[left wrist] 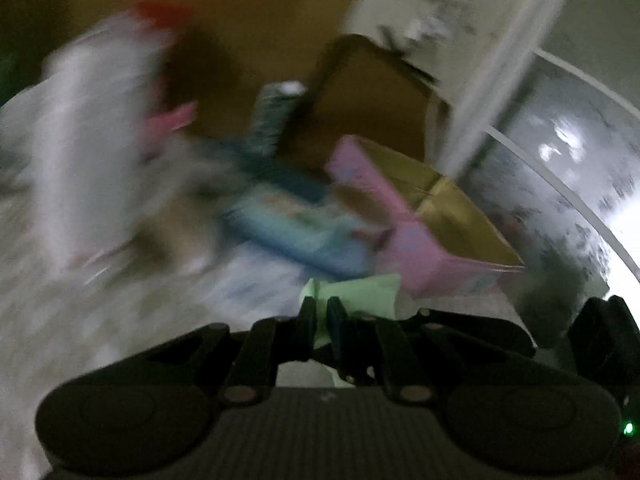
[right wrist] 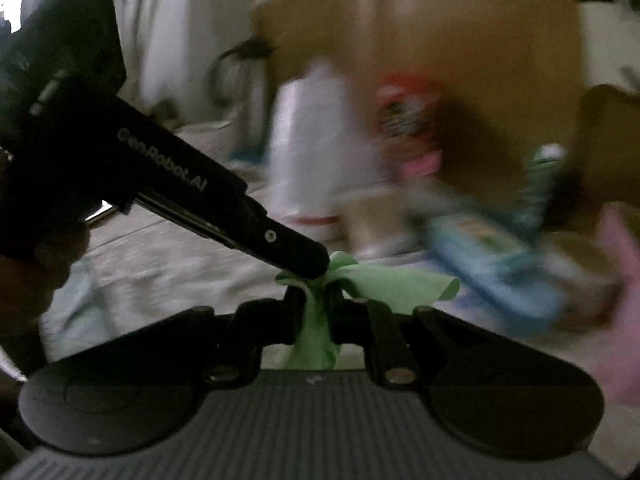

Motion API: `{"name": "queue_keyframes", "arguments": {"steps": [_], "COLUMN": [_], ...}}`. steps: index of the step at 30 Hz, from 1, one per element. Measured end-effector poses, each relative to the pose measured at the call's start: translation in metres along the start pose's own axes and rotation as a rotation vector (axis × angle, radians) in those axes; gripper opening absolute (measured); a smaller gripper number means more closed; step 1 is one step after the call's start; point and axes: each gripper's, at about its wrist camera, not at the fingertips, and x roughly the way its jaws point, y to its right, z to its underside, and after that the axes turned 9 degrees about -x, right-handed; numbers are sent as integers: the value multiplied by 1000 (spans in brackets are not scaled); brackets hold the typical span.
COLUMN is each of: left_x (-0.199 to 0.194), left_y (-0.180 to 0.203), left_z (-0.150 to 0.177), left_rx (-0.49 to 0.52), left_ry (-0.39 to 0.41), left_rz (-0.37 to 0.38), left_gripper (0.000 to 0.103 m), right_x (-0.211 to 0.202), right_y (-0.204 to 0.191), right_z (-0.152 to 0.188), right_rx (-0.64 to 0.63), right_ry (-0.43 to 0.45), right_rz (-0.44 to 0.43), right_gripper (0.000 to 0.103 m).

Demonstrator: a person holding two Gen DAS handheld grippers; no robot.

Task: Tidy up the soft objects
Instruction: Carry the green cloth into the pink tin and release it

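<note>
A light green cloth [left wrist: 360, 292] hangs between both grippers, bunched where they grip it. In the left wrist view my left gripper [left wrist: 322, 312] is shut on a fold of it, and the cloth fans out to the right. In the right wrist view my right gripper [right wrist: 316, 304] is shut on the same green cloth [right wrist: 400, 284], with a strip hanging down between its fingers. The left gripper [right wrist: 314, 268] comes in from the upper left and pinches the cloth just above the right fingertips. Both views are blurred.
On the pale bedding ahead lie a blue packet [left wrist: 296, 228], a pink box with a tan inside [left wrist: 420, 220] and a white plush with a red top [left wrist: 92, 140]. Brown cardboard [left wrist: 368, 92] stands behind. The right gripper's black body [left wrist: 600, 336] shows at the right edge.
</note>
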Motion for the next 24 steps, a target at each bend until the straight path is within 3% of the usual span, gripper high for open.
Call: {"name": "queue_keyframes", "arguments": {"steps": [8,13,15,17,19,21,22,24], "left_x": [88,142,152,159,158,151,145,131], "left_y": [118,153,155,154,146,140,137,130], "left_z": [-39,-37,-32,-26,-20,-15,-13,-5], "left_rx": [213,235,240,240,238,246,251,268], "left_ry": [-12,-33,-23,-33,-51,-47,-42,-30], "left_rz": [104,58,29,12,1,8,4,-10], "left_gripper": [10,36,38,38,38,40,46,46], "right_x": [-67,-81,-84,-79,-74,-72,-72,-78], "right_y": [80,142,167,190,211,225,229,233], "right_z": [13,33,44,52,61,68,71,74], "right_rx": [53,149,193,226,260,284,294,331], "right_ry": [99,60,32,-8,-65,-102,-124,-115], "right_rz": [371,566,636,695,722,754,751,740], "right_gripper": [16,16,19,28,66,74,74,74]}}
